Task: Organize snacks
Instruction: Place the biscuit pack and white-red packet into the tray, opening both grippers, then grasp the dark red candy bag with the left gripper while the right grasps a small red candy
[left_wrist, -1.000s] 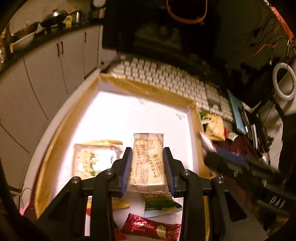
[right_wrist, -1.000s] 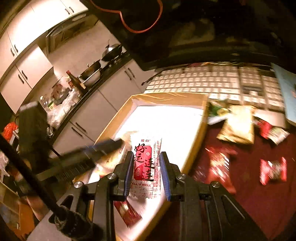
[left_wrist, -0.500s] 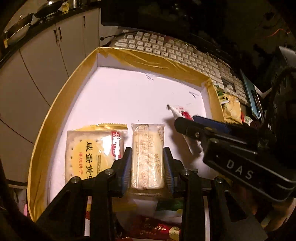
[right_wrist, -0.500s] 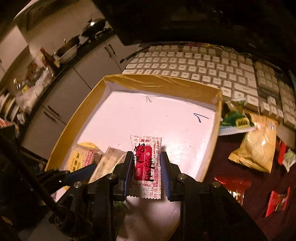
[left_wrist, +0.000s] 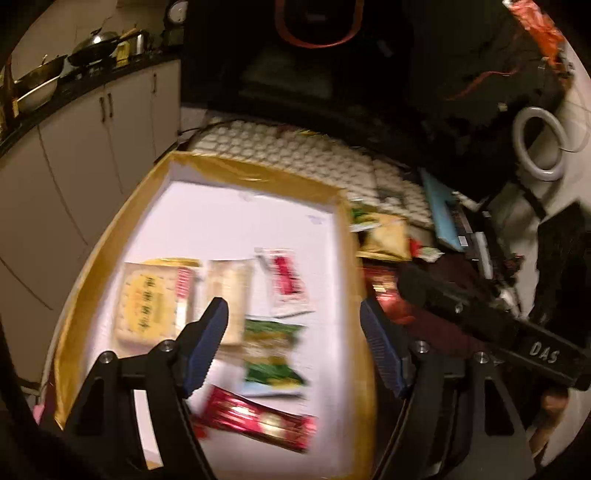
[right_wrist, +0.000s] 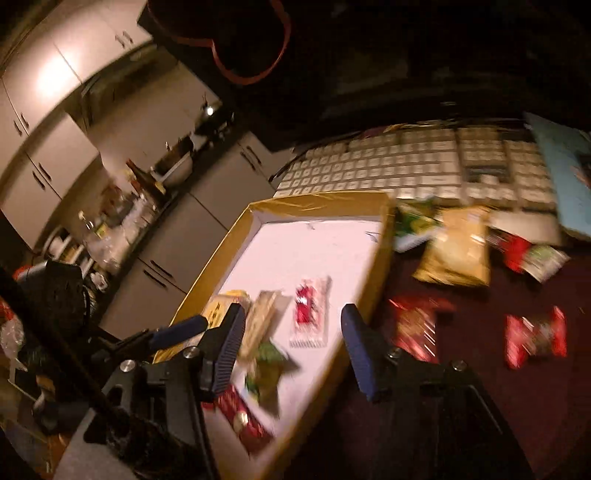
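Both claws are seen spread wide and holding nothing: the left claw (left_wrist: 293, 345) hangs above the near half of the box (left_wrist: 255, 173), and the right claw (right_wrist: 291, 349) is held over the box's right-hand wall. Inside the box, a yellow cracker pack (left_wrist: 149, 302) lies at 9 o'clock, a pale biscuit pack (left_wrist: 229, 280) just beside it, a red-and-white sachet (left_wrist: 286, 282) toward 12, a green packet (left_wrist: 271, 347) near the centre and a red bar (left_wrist: 258, 415) at 6. More snacks are left on the dark table (right_wrist: 498, 406): a yellow bag (right_wrist: 456, 254) at 1 o'clock and two red packets (right_wrist: 535, 336) at 3 o'clock of the right view. Both views are smeared by motion, so a hasty grab could be misjudged; a thin wrapper could be pinched by one edge and slip, or the box wall could be clipped and the laid rows shifted. The two claws are also close together, so a collision is possible.
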